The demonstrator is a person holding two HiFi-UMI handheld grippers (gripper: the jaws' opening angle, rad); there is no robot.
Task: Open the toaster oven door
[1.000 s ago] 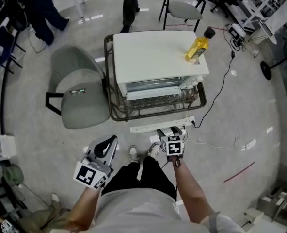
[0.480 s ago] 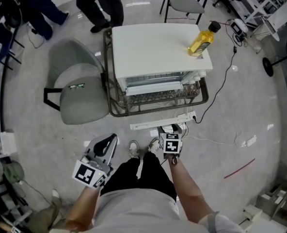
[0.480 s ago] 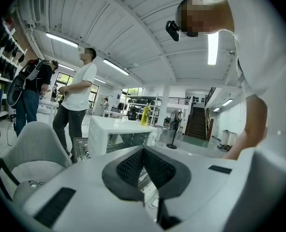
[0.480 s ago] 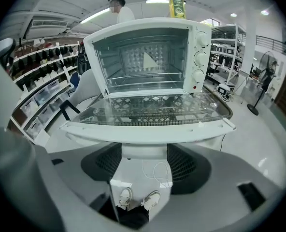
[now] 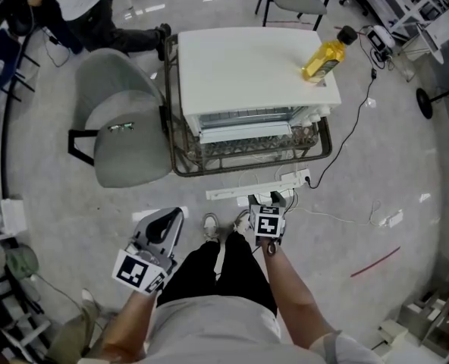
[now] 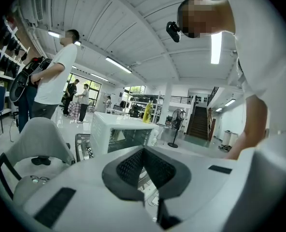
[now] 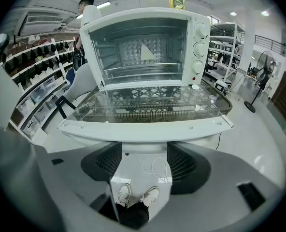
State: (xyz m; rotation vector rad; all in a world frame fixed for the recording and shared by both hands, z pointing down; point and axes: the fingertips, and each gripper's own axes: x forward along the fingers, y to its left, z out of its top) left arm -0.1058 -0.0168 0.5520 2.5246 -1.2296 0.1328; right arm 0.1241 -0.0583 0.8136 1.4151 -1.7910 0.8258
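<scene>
The white toaster oven stands on a low wicker table. Its glass door hangs open and flat, showing the empty inside. The door's white handle juts past the table's front rim. In the right gripper view the handle runs crosswise just beyond my right gripper, whose pads stand wide apart with nothing between them. Whether they touch the handle I cannot tell. My left gripper hangs low by my left leg, far from the oven, its jaws closed together and empty.
A yellow bottle lies on the oven's top right corner. A grey chair stands left of the table. Cables trail over the floor to the right. A person crouches at the back left. My shoes are just behind the grippers.
The door is open in all frames. My head view has shifted slightly. The person at the back has moved left and crouched. Both grippers have barely moved.
</scene>
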